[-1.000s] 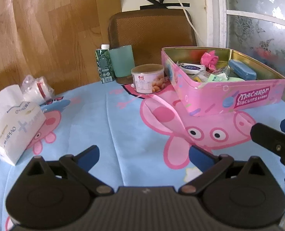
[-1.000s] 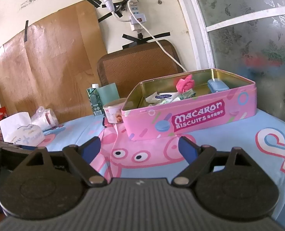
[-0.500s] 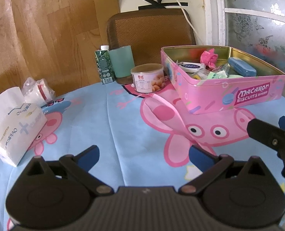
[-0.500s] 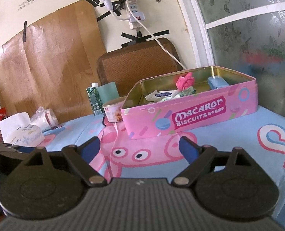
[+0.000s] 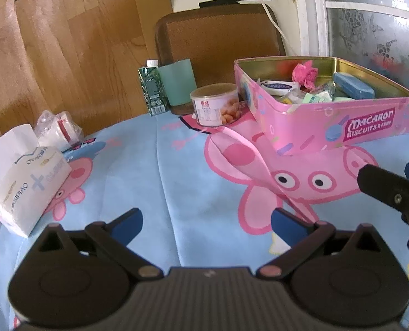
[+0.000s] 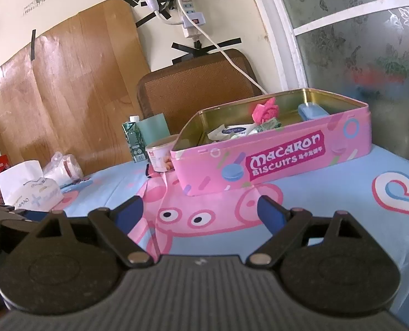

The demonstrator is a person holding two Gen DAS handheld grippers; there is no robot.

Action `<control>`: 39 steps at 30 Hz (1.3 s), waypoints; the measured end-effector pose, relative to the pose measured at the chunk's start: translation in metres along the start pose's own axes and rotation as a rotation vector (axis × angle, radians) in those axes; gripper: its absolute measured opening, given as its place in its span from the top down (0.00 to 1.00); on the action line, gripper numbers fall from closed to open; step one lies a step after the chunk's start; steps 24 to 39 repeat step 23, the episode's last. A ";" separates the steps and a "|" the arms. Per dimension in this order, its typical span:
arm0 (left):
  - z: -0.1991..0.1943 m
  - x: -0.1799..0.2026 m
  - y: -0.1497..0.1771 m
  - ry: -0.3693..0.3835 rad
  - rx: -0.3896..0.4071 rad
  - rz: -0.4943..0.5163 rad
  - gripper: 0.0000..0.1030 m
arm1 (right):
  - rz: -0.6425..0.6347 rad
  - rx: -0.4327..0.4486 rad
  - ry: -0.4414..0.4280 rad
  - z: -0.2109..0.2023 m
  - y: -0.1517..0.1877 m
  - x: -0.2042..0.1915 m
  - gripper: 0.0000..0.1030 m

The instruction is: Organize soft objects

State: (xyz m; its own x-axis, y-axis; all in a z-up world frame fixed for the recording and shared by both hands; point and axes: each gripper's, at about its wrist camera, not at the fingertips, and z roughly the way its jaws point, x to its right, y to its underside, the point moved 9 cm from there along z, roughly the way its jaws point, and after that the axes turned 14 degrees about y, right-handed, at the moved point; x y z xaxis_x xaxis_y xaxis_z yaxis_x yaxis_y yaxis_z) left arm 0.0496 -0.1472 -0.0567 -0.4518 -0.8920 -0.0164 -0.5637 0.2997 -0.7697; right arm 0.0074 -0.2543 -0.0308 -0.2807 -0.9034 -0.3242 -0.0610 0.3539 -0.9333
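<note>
Tools (image 5: 206, 222) (image 6: 200, 212) spread, empty; tin (image 6: 281, 157) well ahead.

Tin (image 5: 342, 127) right of cup (image 5: 215, 104); carton (image 5: 152, 91) left

The pink tin (image 6: 281, 160) is shiny metal, gold inside. A soft, crumpled pink cloth (image 6: 265, 110) sits in it. The desk wears a smooth printed cloth (image 5: 177, 171) with a few folds. The tissue pack (image 5: 28, 176) is soft white paper in thin plastic. The round cup (image 5: 215, 104) looks like glossy plastic. The tongs (image 5: 204, 223) are matt black plastic with blue tips. The wall board (image 6: 72, 88) looks like shiny wood.
</note>
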 end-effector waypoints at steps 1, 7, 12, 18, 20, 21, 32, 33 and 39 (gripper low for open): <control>0.001 0.000 0.000 0.004 -0.004 -0.002 0.00 | 0.001 -0.002 0.000 0.001 0.000 0.001 0.11; 0.004 0.003 0.002 0.020 -0.017 -0.006 0.00 | 0.009 -0.010 0.006 0.003 0.002 0.003 0.11; 0.007 0.006 0.003 0.037 -0.030 -0.008 0.00 | 0.015 -0.016 0.007 0.006 0.003 0.004 0.11; 0.009 0.010 0.002 0.075 -0.028 -0.013 0.00 | 0.016 -0.022 0.009 0.007 0.004 0.005 0.11; 0.006 0.012 0.001 0.099 -0.013 -0.010 0.00 | 0.018 -0.021 0.010 0.007 0.004 0.006 0.11; 0.006 0.013 0.000 0.106 -0.008 -0.006 0.00 | 0.022 -0.020 0.009 0.007 0.004 0.006 0.11; 0.005 0.015 -0.002 0.121 0.003 0.002 0.00 | 0.028 -0.019 0.011 0.008 0.003 0.008 0.11; 0.005 0.015 -0.002 0.121 0.003 0.002 0.00 | 0.028 -0.019 0.011 0.008 0.003 0.008 0.11; 0.005 0.015 -0.002 0.121 0.003 0.002 0.00 | 0.028 -0.019 0.011 0.008 0.003 0.008 0.11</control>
